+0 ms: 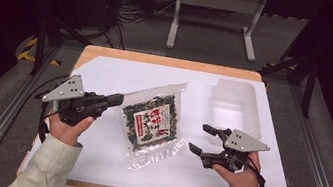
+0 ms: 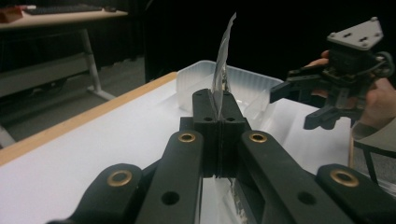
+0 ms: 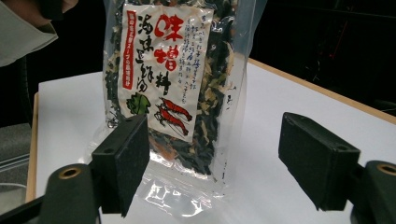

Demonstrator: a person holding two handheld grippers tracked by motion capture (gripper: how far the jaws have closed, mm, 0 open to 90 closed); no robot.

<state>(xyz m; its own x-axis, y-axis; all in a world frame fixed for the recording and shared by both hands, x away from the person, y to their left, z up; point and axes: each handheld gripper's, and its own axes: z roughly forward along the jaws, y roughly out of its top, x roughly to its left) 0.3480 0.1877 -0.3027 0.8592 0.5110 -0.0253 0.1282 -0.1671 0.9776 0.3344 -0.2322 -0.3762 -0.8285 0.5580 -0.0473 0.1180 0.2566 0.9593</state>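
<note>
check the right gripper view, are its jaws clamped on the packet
No, the right gripper stands open, both pads clear of the packet.

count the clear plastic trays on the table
1. The clear plastic tray sits at the far right of the white table, beyond the food packet and apart from it. None looks hidden.

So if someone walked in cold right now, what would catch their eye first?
Probably the clear packet of dried seaweed mix with its red-lettered label, mid-table, lifted by one edge pinched in the left gripper. Next, the right gripper, jaws wide open, empty, just right of the packet. Behind it, a translucent plastic tray sits at the white mat's far right.
</note>
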